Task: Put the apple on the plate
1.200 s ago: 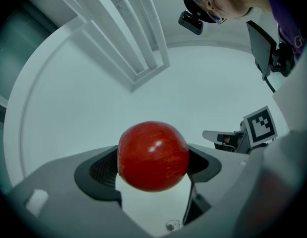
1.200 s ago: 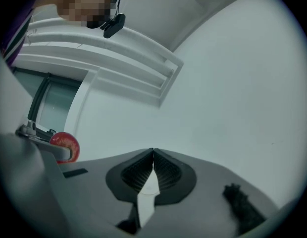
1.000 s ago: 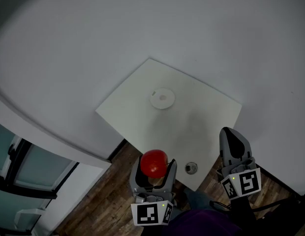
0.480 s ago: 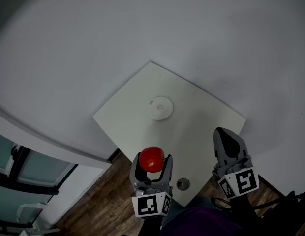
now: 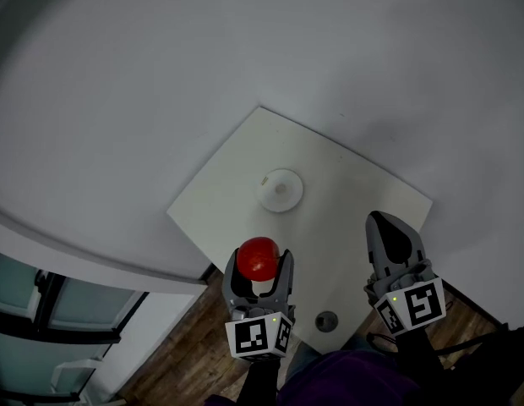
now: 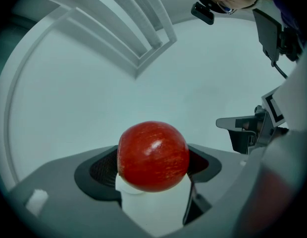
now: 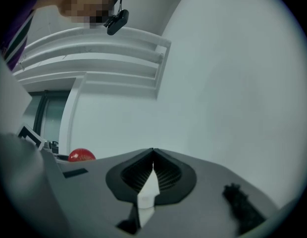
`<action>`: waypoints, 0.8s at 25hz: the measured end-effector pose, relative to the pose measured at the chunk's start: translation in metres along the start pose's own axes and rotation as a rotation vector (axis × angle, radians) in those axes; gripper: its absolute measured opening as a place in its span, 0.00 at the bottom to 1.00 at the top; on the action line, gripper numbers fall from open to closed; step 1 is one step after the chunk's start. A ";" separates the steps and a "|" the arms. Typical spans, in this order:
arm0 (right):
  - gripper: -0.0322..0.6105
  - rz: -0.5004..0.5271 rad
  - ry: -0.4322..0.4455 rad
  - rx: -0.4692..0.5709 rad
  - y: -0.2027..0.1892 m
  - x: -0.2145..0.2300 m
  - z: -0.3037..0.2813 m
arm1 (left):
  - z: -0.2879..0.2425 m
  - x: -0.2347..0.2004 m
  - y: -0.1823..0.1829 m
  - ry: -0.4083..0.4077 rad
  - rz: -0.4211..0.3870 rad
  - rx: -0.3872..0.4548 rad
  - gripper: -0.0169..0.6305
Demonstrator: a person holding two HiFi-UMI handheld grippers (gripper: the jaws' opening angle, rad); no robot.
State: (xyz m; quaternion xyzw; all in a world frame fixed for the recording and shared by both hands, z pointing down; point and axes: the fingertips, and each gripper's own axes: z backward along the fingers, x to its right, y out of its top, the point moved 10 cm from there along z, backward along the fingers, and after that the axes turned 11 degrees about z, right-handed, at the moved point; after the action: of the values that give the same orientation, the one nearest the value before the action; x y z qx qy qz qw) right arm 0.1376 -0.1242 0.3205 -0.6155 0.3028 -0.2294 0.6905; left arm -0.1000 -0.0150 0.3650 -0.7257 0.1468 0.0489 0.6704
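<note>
A red apple point(image 5: 259, 259) sits clamped in my left gripper point(image 5: 259, 265), held above the near edge of the white square table point(image 5: 346, 193). The left gripper view shows the apple point(image 6: 153, 155) filling the space between the jaws. A small white round plate point(image 5: 280, 189) lies near the middle of the table, a short way beyond the apple. My right gripper point(image 5: 389, 237) hovers over the table's near right part, its jaws pressed together on nothing point(image 7: 152, 163). From the right gripper view the apple point(image 7: 81, 155) shows at the far left.
A small round metal piece point(image 5: 326, 320) sits at the table's near edge between the grippers. White walls point(image 5: 161, 74) rise behind the table. A glass door with a dark frame point(image 5: 42, 328) stands at lower left. Wood floor point(image 5: 194, 353) runs under me.
My left gripper has carried the apple slightly forward toward the plate. The view has shifted a little, and the right gripper has stayed about where it was.
</note>
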 end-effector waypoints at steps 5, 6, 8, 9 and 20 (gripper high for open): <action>0.06 0.010 -0.028 -0.011 -0.002 -0.006 -0.015 | -0.026 -0.018 0.000 -0.033 0.017 -0.019 0.64; 0.07 0.015 -0.036 -0.016 -0.002 -0.006 -0.015 | -0.029 -0.020 -0.001 -0.039 0.024 -0.020 0.64; 0.06 0.026 -0.053 -0.025 -0.003 -0.009 -0.016 | -0.036 -0.025 -0.002 -0.053 0.032 -0.024 0.64; 0.07 0.031 -0.061 -0.031 -0.003 -0.010 -0.017 | -0.040 -0.028 -0.002 -0.061 0.034 -0.029 0.64; 0.06 0.064 -0.110 -0.105 -0.014 -0.006 -0.042 | -0.101 -0.052 -0.025 -0.116 0.041 -0.110 0.64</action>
State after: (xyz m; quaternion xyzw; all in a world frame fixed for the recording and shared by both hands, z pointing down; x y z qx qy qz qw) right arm 0.1049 -0.1518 0.3331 -0.6526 0.2955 -0.1568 0.6799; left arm -0.1546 -0.1053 0.4128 -0.7542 0.1197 0.1128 0.6357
